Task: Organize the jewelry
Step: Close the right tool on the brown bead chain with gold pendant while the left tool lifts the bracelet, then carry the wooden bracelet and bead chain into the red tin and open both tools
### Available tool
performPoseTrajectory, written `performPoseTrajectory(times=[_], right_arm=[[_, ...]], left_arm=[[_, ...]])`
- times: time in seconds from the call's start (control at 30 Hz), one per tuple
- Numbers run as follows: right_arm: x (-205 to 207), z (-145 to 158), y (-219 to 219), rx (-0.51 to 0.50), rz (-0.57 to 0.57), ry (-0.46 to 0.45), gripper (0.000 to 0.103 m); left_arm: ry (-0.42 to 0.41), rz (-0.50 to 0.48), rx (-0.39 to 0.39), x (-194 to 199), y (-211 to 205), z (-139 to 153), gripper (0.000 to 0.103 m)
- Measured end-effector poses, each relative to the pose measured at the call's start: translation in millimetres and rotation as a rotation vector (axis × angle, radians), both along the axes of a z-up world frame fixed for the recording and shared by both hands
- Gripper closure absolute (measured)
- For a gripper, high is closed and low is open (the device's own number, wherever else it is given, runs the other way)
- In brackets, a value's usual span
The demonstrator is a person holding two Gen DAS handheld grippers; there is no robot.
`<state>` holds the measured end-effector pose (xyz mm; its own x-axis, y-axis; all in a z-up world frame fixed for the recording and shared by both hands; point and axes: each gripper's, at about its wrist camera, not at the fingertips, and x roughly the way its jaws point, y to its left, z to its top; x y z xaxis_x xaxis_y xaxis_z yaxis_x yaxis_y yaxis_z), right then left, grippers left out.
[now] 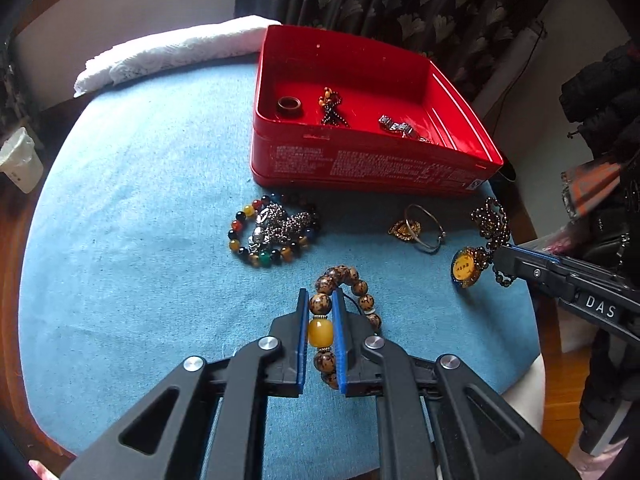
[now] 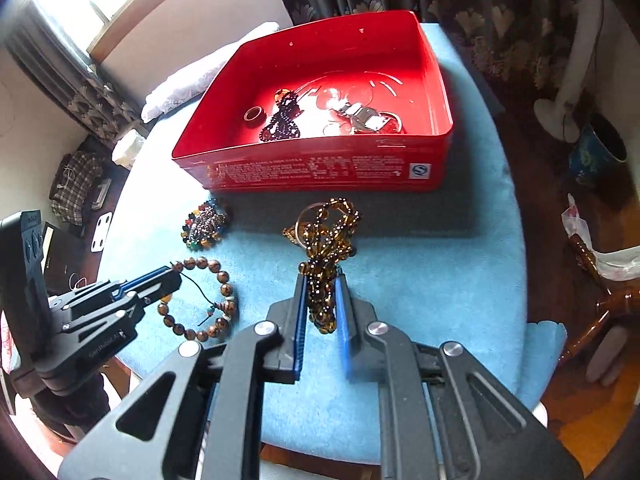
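Left gripper (image 1: pixel 320 334) clamps brown wooden-bead bracelet (image 1: pixel 348 280); right gripper (image 2: pixel 322 304) clamps dark amber bead necklace (image 2: pixel 330 240). Dangling loops risk snagging red tin box (image 2: pixel 320 176) near rim.

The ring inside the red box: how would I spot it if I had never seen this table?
Find the open red tin box on the blue tablecloth. On its floor lie three items in a row, and the ring sits alone at the left end, near the left wall. Unlike the dark beaded strand and the silvery metal piece beside it, it is one plain, wide brown band, with no beads.
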<state>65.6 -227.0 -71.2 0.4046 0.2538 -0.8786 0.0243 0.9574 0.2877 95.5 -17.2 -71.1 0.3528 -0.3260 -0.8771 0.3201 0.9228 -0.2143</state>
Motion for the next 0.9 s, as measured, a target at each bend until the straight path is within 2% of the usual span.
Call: performPoseTrajectory(times=[0.53, 0.9], right_arm=[[-13.4, 14.8, -3.9, 0.002, 0.0, -0.037, 0.091], [-18.1, 17.0, 1.5, -0.02, 0.01, -0.031, 0.091]], left_arm=[[-0.058, 0.007, -0.031, -8.5, 1.6, 29.2, 0.092], [-0.076, 0.014, -0.012, -11.2, -0.5, 33.3, 0.092]])
